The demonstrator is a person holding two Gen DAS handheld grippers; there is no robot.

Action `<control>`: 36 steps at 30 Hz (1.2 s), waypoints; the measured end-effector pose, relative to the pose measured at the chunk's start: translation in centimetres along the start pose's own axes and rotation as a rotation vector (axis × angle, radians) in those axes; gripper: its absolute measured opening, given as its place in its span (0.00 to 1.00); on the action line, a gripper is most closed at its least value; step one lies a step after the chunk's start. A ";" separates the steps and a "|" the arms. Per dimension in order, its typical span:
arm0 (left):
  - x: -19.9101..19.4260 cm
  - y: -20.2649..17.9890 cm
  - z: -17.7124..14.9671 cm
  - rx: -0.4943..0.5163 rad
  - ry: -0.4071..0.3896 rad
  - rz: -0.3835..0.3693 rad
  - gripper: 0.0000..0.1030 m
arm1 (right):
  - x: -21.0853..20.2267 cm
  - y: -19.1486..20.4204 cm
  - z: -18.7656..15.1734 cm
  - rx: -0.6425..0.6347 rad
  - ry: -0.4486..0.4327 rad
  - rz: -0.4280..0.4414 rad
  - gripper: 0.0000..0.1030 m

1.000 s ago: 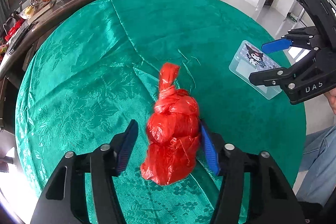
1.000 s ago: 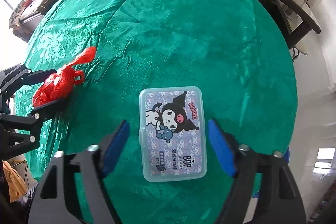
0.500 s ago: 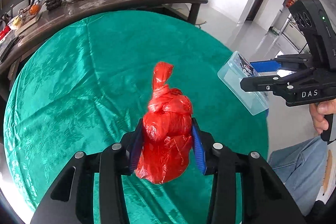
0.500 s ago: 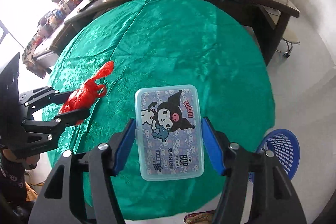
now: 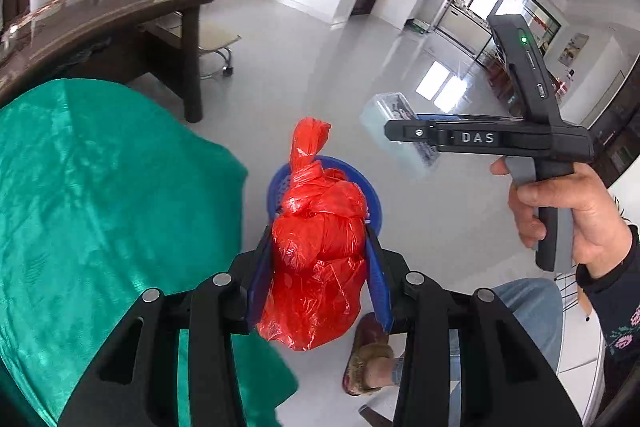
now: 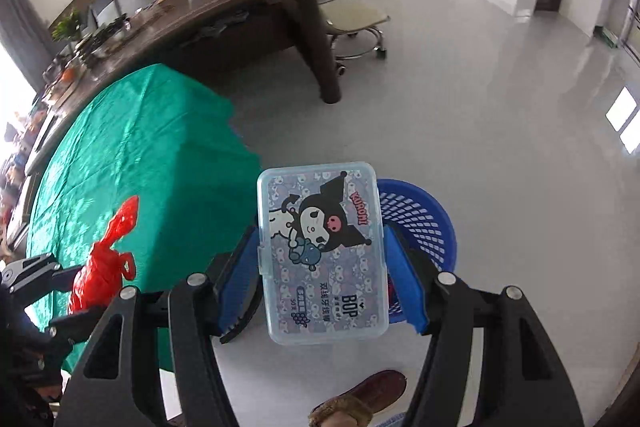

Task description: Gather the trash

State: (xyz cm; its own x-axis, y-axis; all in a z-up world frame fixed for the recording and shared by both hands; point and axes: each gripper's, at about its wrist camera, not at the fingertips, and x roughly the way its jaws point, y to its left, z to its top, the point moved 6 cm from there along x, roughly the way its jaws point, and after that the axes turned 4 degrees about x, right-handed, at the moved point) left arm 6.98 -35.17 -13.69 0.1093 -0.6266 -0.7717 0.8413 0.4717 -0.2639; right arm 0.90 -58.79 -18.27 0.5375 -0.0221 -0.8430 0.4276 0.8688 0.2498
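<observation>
My left gripper [image 5: 318, 267] is shut on a knotted red plastic bag [image 5: 318, 247] and holds it in the air above a blue mesh basket [image 5: 372, 199] on the floor. The bag also shows in the right wrist view [image 6: 100, 267]. My right gripper [image 6: 322, 259] is shut on a clear plastic box with a cartoon label [image 6: 322, 251], held above the floor just left of the blue basket [image 6: 420, 223]. The box also shows in the left wrist view [image 5: 394, 131], in the right gripper [image 5: 404, 133].
The round table with a green cloth [image 5: 100, 207] lies to the left, off both grippers. A dark wooden desk [image 6: 240, 23] and a stool [image 6: 352, 19] stand behind. A person's slippered foot [image 5: 370, 355] is on the grey floor near the basket.
Both grippers have lifted their loads off the green table and swung right, out over the floor by the blue basket. Both stay closed.
</observation>
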 end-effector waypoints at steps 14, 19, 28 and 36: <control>22.4 -2.7 2.5 -0.028 0.173 -0.019 0.42 | 14.2 -14.0 -1.7 0.306 0.106 0.074 0.60; 27.3 -1.8 2.3 -0.022 0.185 0.010 0.56 | 16.7 -15.7 -2.2 0.378 0.133 0.105 0.81; 22.3 -1.6 3.4 -0.035 0.036 0.185 0.88 | 8.7 -15.2 0.0 0.352 -0.070 0.065 0.92; 8.3 -7.7 3.3 0.142 -0.202 0.306 0.95 | -4.9 -10.3 -3.8 0.195 -0.314 -0.021 0.96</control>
State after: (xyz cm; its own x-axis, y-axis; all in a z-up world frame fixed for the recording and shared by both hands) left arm 3.19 -46.04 -16.16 0.4564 -0.5866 -0.6690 0.8170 0.5741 0.0540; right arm -8.93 -65.72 -18.50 0.7109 -0.2164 -0.6692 0.5554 0.7565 0.3454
